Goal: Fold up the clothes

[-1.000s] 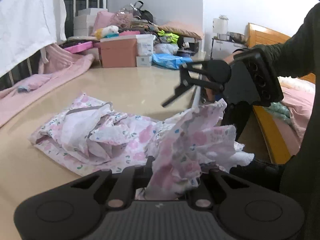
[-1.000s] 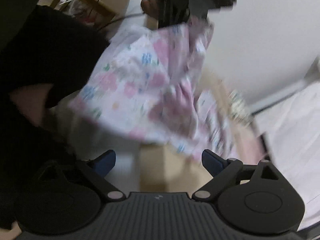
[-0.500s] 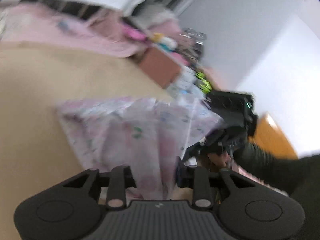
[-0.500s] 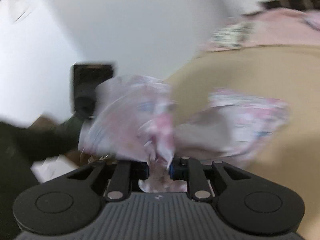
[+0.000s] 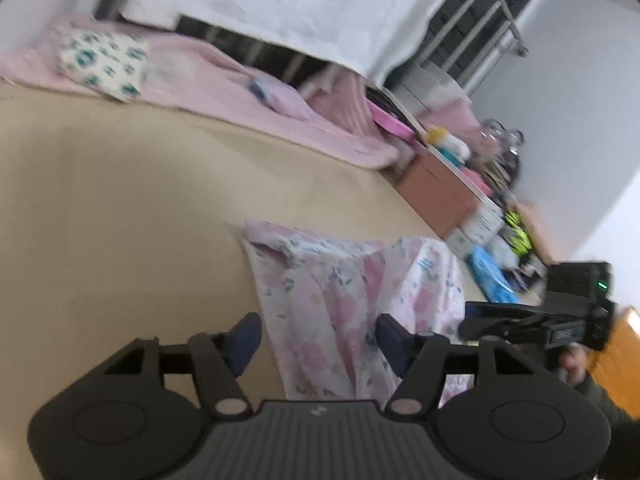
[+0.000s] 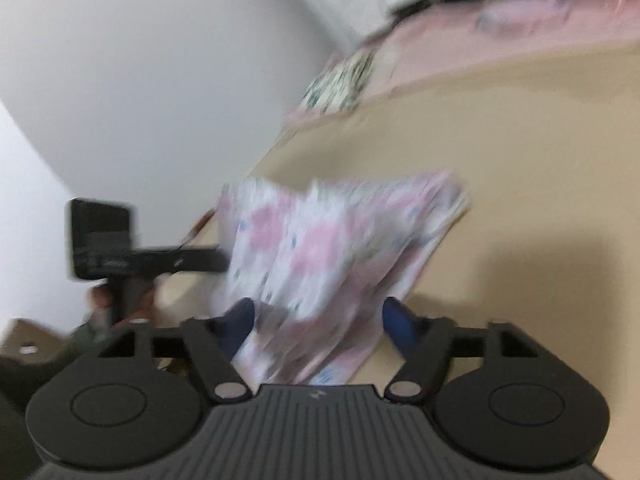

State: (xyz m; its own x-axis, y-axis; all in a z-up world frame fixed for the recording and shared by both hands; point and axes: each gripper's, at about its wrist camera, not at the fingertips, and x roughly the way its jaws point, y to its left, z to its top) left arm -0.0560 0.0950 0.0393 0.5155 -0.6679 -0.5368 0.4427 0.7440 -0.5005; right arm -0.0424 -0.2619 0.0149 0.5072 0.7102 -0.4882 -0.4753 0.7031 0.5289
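Nearest in each wrist view are the tongs themselves: the left gripper [image 5: 318, 338] stands with its blue pads spread wide and nothing pinched between them, and the right gripper [image 6: 318, 320] is spread just as wide, also holding nothing. The floral garment [image 5: 352, 300] runs forward between both pairs of fingers and lies on the tan bed surface [image 5: 120, 200], one flat edge stretched toward the far side and a loose ridge standing up along its middle. Whether a fold has been laid or the cloth has only been spread out, the blurred frames do not settle, so the sound course, as I judge it, is to let the fabric settle flat, press out that raised ridge, and line the edges up before pinching any corner. Counted: two grippers, one floral garment, one person's hand [image 5: 576, 364] showing on the other tool's handle; farther off, one patterned cushion [image 5: 102, 64], one pink blanket [image 5: 240, 96], one brown box [image 5: 436, 194], one white hanging sheet [image 5: 320, 4]
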